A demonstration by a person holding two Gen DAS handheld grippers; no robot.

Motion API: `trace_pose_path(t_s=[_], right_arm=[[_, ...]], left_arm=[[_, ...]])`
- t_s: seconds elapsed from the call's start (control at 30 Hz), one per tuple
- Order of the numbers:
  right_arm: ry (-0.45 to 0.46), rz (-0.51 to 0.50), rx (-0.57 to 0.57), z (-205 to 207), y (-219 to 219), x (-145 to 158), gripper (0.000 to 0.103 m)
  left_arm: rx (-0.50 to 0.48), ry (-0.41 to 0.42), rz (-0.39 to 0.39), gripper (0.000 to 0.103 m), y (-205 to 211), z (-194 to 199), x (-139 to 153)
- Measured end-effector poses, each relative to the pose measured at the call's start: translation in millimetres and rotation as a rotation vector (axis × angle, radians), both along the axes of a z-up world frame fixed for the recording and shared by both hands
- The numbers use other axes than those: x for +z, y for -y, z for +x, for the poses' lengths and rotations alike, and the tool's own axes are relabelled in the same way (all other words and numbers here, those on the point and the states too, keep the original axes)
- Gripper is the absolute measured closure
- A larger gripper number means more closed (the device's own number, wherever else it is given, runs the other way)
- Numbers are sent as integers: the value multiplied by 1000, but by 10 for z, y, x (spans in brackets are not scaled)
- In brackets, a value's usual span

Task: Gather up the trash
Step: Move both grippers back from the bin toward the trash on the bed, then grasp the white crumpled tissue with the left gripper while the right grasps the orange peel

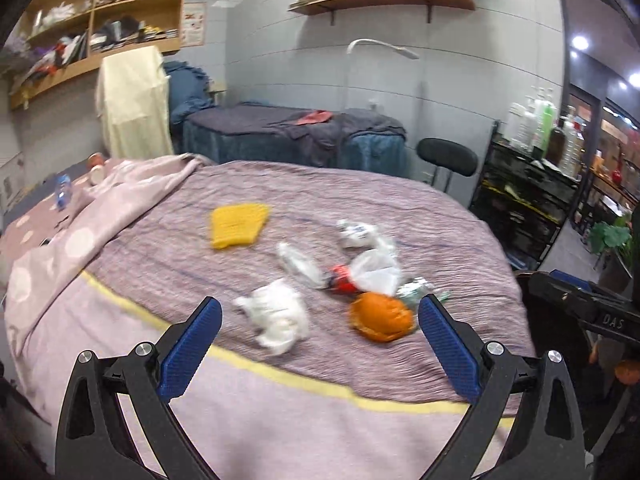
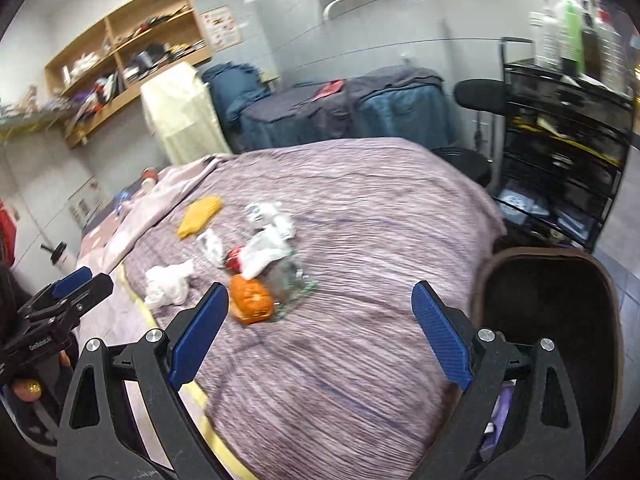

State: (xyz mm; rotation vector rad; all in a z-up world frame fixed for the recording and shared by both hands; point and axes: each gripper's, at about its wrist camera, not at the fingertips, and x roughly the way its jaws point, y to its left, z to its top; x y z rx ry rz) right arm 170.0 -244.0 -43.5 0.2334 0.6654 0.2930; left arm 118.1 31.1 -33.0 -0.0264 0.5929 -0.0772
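Trash lies on a bed with a mauve striped cover: a crumpled white tissue, an orange peel, a red wrapper, a white plastic bag, clear wrappers and a yellow flat packet. My left gripper is open and empty, hovering near the tissue and peel. My right gripper is open and empty above the bed; the peel sits by its left finger and the tissue further left. A dark brown bin stands at the bed's right side.
A pink dotted blanket is bunched at the left with cups and a bottle behind it. A blue-covered bed, a black stool and a black rack of bottles stand beyond. Wall shelves hang above.
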Motion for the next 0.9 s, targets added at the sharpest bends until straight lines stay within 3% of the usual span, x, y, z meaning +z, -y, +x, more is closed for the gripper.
trace_pose_path(t_s=[0.23, 0.5, 0.9], right_arm=[[-24, -76, 116, 208, -547, -13, 11], [-91, -208, 199, 437, -1015, -112, 11], [-247, -416, 350, 836, -1491, -521, 41]], left_arm=[[118, -88, -33, 6, -656, -14, -196], [94, -161, -64, 7, -835, 126, -314], [-55, -259, -2, 16, -483, 558, -488]])
